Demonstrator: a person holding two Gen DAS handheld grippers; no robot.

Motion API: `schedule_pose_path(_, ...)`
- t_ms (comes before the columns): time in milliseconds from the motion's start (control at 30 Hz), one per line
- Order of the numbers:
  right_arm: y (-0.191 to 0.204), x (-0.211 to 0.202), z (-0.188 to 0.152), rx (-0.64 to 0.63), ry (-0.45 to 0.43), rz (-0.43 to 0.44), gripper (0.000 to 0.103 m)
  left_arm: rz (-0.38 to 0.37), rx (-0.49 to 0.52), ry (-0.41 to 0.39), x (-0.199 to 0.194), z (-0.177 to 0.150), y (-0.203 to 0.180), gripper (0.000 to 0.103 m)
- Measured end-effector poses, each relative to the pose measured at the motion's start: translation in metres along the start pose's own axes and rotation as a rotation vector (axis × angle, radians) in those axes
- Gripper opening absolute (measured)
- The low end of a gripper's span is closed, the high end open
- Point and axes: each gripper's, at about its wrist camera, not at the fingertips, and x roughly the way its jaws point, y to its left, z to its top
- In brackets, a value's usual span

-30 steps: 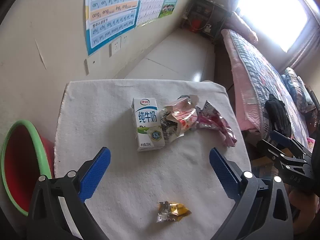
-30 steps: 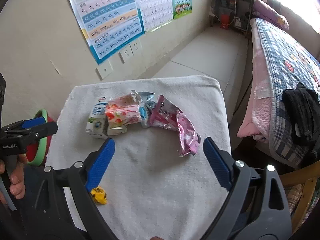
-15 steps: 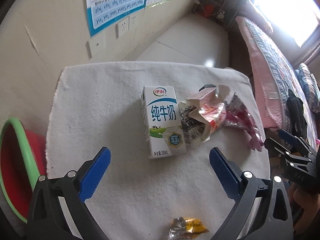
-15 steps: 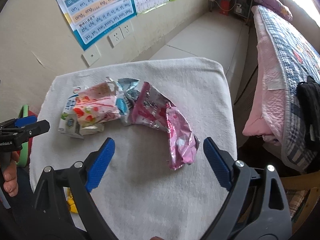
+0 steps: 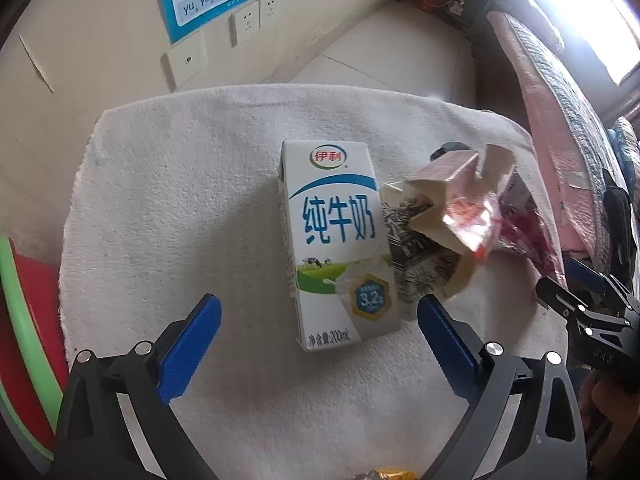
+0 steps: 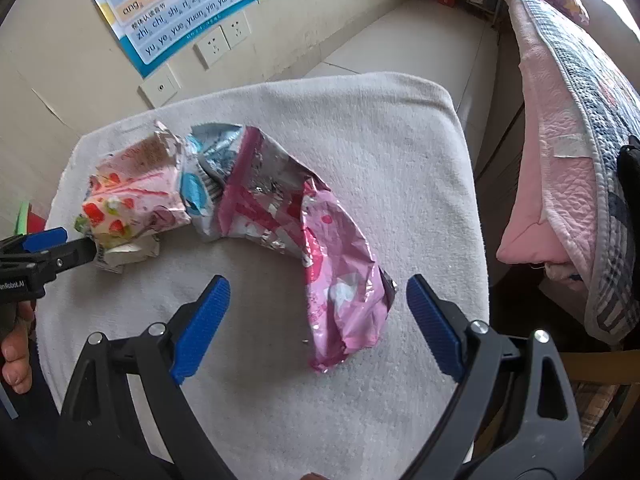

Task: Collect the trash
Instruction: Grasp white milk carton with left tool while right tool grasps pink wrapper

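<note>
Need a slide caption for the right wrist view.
Open right gripper poised above a pink foil wrapper on the white towel.

Milk carton (image 5: 338, 248) on towel (image 5: 168, 200), wrappers (image 5: 460, 216) touching its right

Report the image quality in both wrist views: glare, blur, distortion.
Left wrist view: window at top right blown out white; milk carton print slightly soft; fisheye bends the towel edges, dark corners. Right wrist view: glare at the top right corner, foil glints on the pink wrapper, wall poster curved, text readable.
</note>
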Motion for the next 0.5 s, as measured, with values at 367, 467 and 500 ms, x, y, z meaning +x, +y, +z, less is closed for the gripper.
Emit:
schedule_pose_path(367,0.0,0.017,0.002,-0.033,0.035,-0.029,0.077,0.023,0.013,0.034,0.02,0.002,0.004,0.053)
schedule_pose_path(467,0.0,0.021,-0.001,-0.028,0.048,0.0,0.054,0.022,0.022,0.033,0.02,0.002,0.004,0.052)
schedule_pose_path(500,0.0,0.021,-0.002,-0.026,0.051,0.014,0.046,0.022,0.019,0.034,0.02,0.002,0.003,0.052)
